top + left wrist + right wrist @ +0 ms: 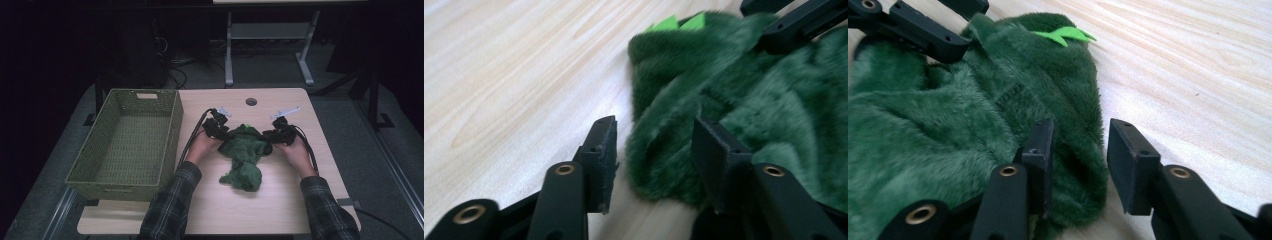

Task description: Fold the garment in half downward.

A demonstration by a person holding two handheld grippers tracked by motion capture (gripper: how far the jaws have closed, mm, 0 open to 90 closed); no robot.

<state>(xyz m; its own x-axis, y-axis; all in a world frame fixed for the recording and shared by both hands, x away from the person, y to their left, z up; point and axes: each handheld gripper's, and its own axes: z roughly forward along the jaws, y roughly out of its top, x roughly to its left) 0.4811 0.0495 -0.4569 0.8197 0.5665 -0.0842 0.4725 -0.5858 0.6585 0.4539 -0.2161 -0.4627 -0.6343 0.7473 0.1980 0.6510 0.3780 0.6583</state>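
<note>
- Green plush cloth [243, 155] lies crumpled near the middle of the pale wooden table [280, 210], with two bright green felt points [1064, 35] at its far end.
- We see the left gripper [216, 127] set at the cloth's left side and the right gripper [280, 134] at its right side, each held in a hand with a plaid sleeve [170, 205] behind it.
- In the left gripper view, the jaws stand partly open around the cloth's near edge [659, 165]; one pad rests against the pile, the other stands over bare wood, so we judge nothing is pinched yet.
- In the right gripper view, the jaws are also partly open, one pad sunk into the pile [1068, 165] and the other clear of it; we cannot tell for sure whether a fold is gripped.
- We judge the step in hand to be taking hold of the cloth at two opposite edges.
- The next move calls for closing both pairs of jaws on a fold, then lifting evenly.
- A woven green basket [172, 130] stands just to the left of the left hand, its rim close by; a lift toward it must clear that rim.
- Open tabletop lies beyond the cloth and on the near side; the right edge of the table is near the right forearm.
</note>
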